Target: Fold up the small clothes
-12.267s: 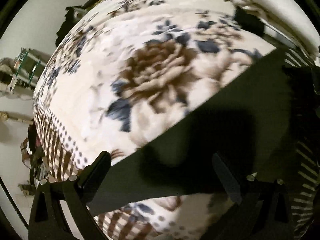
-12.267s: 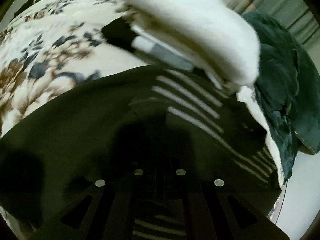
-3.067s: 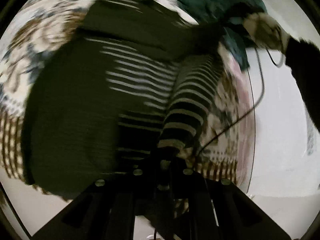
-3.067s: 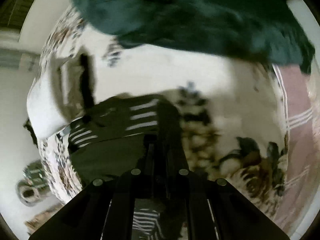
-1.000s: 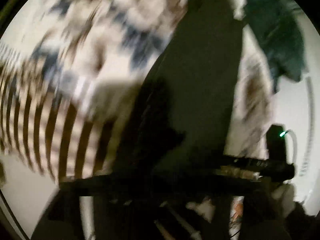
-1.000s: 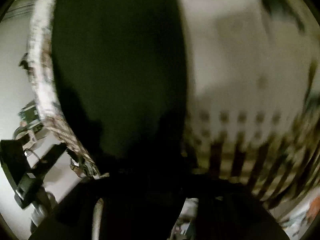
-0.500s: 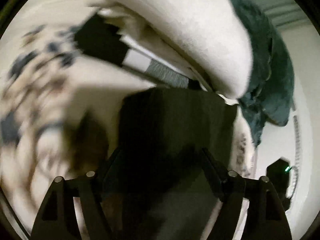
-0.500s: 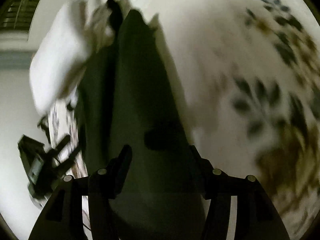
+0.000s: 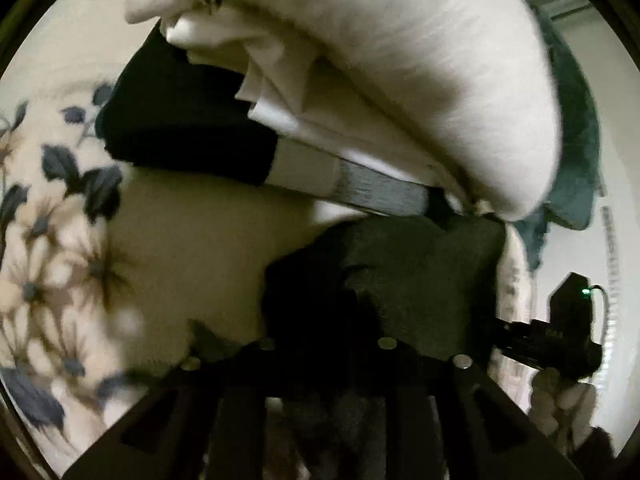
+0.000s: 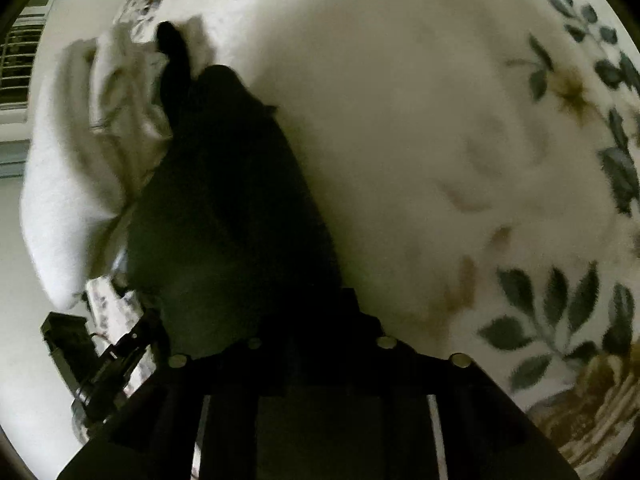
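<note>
Now the dark folded garment [image 9: 420, 276] lies on the floral bedspread [image 9: 60, 240], its far end just below a stack of folded white and black clothes [image 9: 360, 80]. Both pairs of jaws have just been closing. Those of the left gripper [image 9: 324, 340] are drawn narrow on the garment's near edge, dark cloth between them. Those of the right gripper [image 10: 316, 320] are likewise narrowed on the same garment [image 10: 224, 208], though its fingertips are lost in shadow.
</note>
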The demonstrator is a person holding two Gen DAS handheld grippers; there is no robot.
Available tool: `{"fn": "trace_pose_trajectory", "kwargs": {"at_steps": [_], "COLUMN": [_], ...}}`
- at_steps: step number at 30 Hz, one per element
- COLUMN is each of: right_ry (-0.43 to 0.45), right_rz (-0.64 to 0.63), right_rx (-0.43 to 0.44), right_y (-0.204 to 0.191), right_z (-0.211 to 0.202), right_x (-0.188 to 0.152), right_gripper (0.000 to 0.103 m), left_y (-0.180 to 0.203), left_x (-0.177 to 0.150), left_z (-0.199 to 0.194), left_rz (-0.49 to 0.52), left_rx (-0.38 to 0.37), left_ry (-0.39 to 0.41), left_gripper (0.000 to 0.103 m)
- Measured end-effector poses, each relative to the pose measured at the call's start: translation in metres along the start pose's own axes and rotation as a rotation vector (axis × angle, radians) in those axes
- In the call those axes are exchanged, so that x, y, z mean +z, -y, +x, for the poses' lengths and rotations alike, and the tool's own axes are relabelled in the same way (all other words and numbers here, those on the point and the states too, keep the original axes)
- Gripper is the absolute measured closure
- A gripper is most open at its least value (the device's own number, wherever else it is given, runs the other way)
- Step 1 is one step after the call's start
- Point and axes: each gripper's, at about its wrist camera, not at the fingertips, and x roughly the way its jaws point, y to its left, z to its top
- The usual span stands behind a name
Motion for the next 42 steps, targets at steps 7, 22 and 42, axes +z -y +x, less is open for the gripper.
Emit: {"fn": "trace_pose_trajectory", "kwargs": {"at_steps": [7,22,42], "right_ry": [-0.112,-0.483,-0.395], "right_rz": [-0.029,0.038,0.023], "right_rx": [0.090,-0.006,0.037], "right_y": [0.030,0.169,0.159], "right_z": [-0.064,-0.038,-0.007], "right_x": [-0.091,-0.379,-0.401], "right_gripper": [0.042,0.041,0.041], "left_y": [-0.009,-0.024,-0.028], "left_x": [-0.087,-0.376,-0.382], "left_z": [-0.068,-0.079,-0.127], "left_rz": [-0.079,-0.276,-0.340], "left_rx": [-0.180,0.032,0.082], "left_ry": [-0.031,-0.274,-0.162], "left_gripper": [0.028,0.028,0.028]}}
